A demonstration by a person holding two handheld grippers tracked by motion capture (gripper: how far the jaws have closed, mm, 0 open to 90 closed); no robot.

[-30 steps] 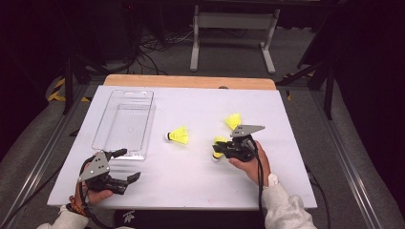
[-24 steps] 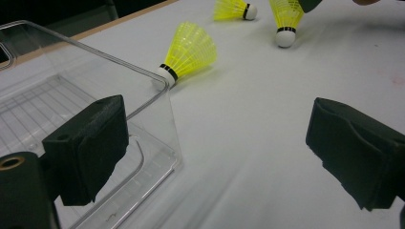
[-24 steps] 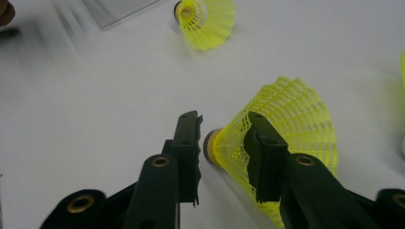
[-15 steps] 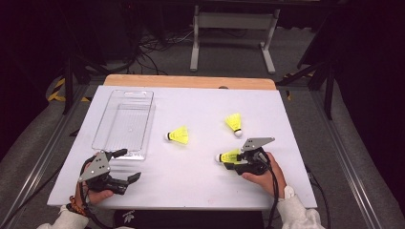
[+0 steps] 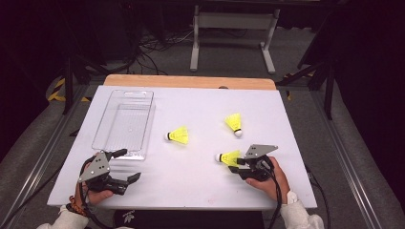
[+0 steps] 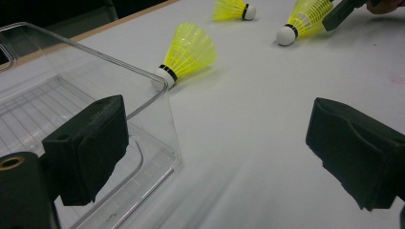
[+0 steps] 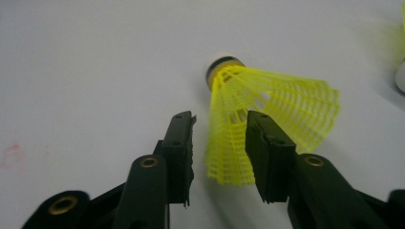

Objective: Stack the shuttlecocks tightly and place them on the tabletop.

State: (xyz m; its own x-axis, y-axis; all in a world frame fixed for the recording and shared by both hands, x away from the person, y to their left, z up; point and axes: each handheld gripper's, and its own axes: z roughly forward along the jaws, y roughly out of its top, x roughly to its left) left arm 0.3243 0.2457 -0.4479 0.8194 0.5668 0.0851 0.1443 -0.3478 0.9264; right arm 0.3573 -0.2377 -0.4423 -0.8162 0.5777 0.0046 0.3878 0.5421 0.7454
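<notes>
Three yellow shuttlecocks lie on the white table (image 5: 191, 191): one in the middle (image 5: 177, 136), one farther right (image 5: 234, 123) and one near the right hand (image 5: 229, 157). My right gripper (image 5: 237, 164) lies low by the skirt of that last shuttlecock (image 7: 286, 105). Its jaws have just been closing, and the skirt's rim stands between them (image 7: 219, 143). A gap shows at the left pad, so it is open. My left gripper (image 5: 132, 164) rests open at the near left, one jaw by the clear tray's corner (image 6: 71, 95), with nothing between its jaws (image 6: 224, 143).
The clear plastic tray (image 5: 124, 124) stands at the left of the table with nothing in it. A wooden strip (image 5: 191, 82) runs along the far edge. Cables and a metal stand lie on the floor beyond. The left gripper view shows the middle shuttlecock (image 6: 191, 52) close to the tray's wall.
My right gripper has slid toward the near right edge, and the shuttlecock by it now lies a little nearer too. The left gripper has stayed put.
</notes>
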